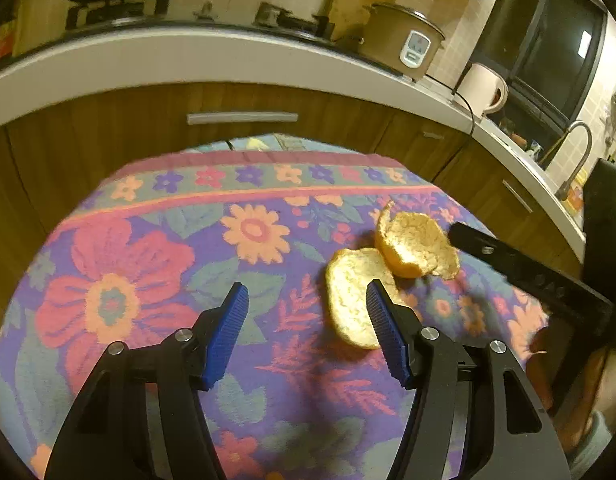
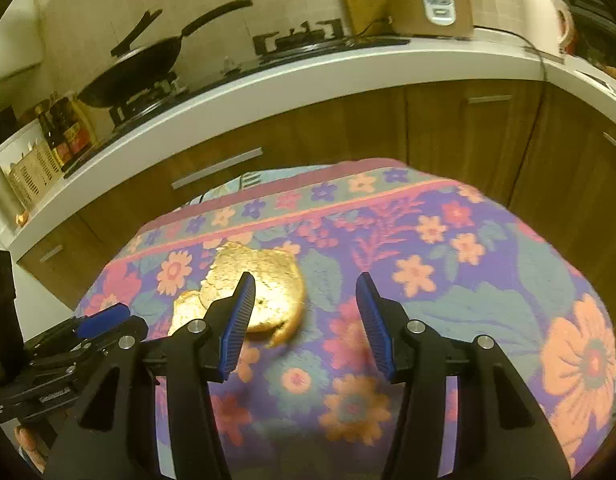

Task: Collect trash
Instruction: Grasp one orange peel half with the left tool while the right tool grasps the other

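Observation:
Two orange peels lie cupped side up on the floral tablecloth [image 1: 148,264]. In the left wrist view, the near peel [image 1: 350,300] sits partly behind my left gripper's [image 1: 307,291] right finger, and the far peel [image 1: 418,246] lies just beyond it. My left gripper is open, with only cloth between its pads. A black finger [image 1: 488,249] of the right gripper reaches in beside the far peel. In the right wrist view, the large peel [image 2: 274,284] shows behind my right gripper's [image 2: 306,280] left finger, and the smaller peel [image 2: 186,308] lies to its left. The right gripper is open and holds nothing.
The cloth-covered table [image 2: 488,280] ends just short of brown cabinets [image 1: 244,100] under a white counter. A rice cooker [image 1: 404,40], a kettle [image 1: 484,88], a wok [image 2: 136,68] on the stove and a sink tap [image 1: 576,148] stand on the counter. The left gripper's blue fingertip [image 2: 106,315] shows low at the left.

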The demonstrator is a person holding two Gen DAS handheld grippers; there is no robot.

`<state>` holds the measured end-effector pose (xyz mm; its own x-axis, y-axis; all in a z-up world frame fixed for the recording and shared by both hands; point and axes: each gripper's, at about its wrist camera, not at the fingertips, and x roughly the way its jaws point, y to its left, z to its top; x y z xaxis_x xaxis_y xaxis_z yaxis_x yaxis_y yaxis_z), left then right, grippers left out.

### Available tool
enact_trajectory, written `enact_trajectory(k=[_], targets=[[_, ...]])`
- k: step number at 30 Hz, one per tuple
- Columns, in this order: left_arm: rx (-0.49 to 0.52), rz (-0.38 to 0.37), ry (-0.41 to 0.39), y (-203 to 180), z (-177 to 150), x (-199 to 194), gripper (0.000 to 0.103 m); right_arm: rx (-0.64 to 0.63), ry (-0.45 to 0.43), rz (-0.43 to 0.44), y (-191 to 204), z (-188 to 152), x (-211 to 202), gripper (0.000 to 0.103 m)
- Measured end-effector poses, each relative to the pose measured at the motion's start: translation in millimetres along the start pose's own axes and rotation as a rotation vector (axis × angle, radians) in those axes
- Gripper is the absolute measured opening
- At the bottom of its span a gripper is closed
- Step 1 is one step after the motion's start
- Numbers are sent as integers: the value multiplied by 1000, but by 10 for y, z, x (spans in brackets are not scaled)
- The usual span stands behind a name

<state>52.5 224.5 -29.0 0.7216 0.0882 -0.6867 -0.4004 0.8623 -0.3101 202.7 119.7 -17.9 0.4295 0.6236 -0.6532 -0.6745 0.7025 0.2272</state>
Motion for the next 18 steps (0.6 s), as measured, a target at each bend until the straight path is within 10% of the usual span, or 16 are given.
enact_trajectory(k=[9,14,18], targets=[[88,106,75,-227,-38,238,58,-46,106,-16,117,35,337,48],[130,116,81,-332,-79,260,54,-72,141,2,162,3,394,17],[169,122,80,-396,-117,246,29,-68,131,25,151,-11,363,4]])
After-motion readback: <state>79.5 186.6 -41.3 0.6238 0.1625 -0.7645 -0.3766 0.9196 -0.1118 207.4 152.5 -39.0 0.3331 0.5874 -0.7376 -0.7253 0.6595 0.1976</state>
